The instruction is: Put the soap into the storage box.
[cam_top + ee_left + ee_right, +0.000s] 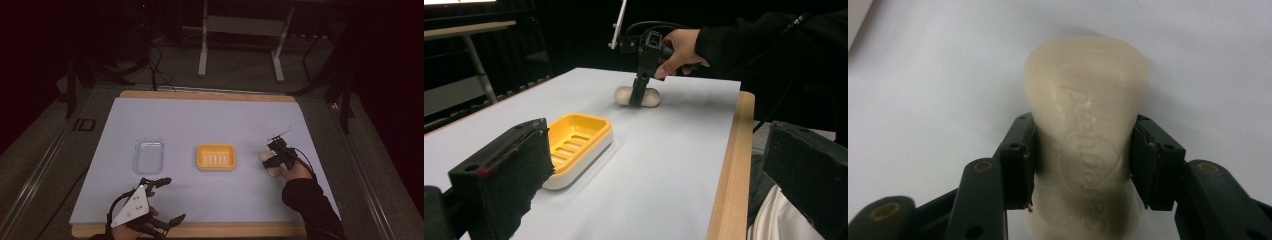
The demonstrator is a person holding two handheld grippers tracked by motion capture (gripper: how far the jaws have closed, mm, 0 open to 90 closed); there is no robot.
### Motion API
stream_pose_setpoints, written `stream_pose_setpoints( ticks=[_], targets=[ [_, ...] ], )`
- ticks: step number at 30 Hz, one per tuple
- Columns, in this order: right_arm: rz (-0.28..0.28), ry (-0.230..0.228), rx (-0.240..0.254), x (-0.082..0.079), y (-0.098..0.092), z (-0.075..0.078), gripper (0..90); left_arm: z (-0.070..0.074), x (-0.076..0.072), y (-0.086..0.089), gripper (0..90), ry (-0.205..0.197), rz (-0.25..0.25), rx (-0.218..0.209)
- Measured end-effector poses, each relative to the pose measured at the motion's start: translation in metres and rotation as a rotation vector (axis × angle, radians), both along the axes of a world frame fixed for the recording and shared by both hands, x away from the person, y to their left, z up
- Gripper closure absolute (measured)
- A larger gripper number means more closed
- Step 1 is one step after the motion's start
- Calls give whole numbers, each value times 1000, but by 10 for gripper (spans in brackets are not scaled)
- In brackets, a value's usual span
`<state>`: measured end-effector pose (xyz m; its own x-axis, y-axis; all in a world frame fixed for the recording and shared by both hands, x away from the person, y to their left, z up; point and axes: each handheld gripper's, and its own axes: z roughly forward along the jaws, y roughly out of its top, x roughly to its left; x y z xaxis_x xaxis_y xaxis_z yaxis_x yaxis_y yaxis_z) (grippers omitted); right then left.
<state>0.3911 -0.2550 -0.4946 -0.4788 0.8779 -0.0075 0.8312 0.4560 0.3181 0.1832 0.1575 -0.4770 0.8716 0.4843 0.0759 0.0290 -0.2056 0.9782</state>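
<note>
Cream soap bar [1087, 135]: lies flat on the white table sheet [210, 120], right of the yellow dish [216, 157] and apart from it.
Right gripper [1083, 160]: I have both pads pressed against the bar's sides, closed to its width; bar not lifted.
Left gripper [160, 200]: jaws spread wide, holding nothing, at the near edge.
Clear lid [148, 155]: left of the dish.
Step, my judgement: grasp made.
Next move: I would lift straight and carry to the dish; a slippery bar wants steady pressure.
</note>
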Motion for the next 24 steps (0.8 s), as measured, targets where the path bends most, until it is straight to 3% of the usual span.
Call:
stream_pose_setpoints(
  ticks=[3, 9, 17, 24],
  targets=[
    [61, -7, -8, 1, -1, 2, 496, 0, 0, 0, 1, 0, -1, 1],
    [117, -6, -18, 3, -6, 8, 496, 0, 0, 0, 1, 0, -1, 0],
    [318, -14, -48, 1, -6, 10, 496, 0, 0, -1, 1, -1, -3, 4],
    [391, 11, -68, 6, -8, 13, 496, 0, 0, 0, 1, -1, -5, 3]
  ],
)
